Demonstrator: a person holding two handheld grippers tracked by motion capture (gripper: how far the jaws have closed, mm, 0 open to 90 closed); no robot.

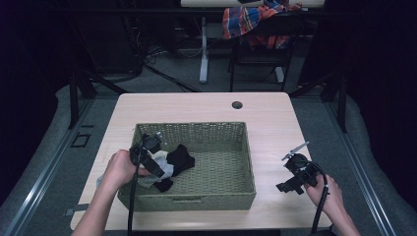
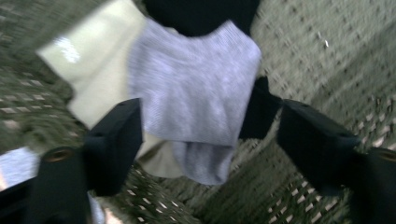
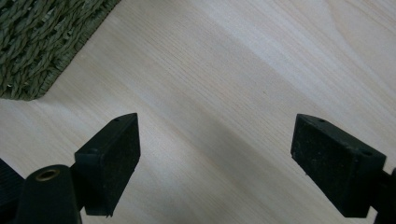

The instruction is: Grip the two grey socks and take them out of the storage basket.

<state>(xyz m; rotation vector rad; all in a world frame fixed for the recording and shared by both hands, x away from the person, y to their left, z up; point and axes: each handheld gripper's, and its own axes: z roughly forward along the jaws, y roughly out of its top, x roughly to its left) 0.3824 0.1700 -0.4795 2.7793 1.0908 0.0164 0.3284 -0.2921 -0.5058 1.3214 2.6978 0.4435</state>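
surface: pale wood table (image 1: 275, 123), dark room
grey sock (image 2: 196, 93): in basket (image 1: 196, 129), between left gripper (image 2: 210, 135) jaws, apart
right gripper (image 3: 215, 140): jaws apart over table

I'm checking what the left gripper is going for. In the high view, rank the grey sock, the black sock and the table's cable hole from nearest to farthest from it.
1. Grey sock, right at the left gripper, in the basket's left part.
2. Black sock, just beyond the grey one, toward the basket's middle.
3. Cable hole, near the table's far edge.
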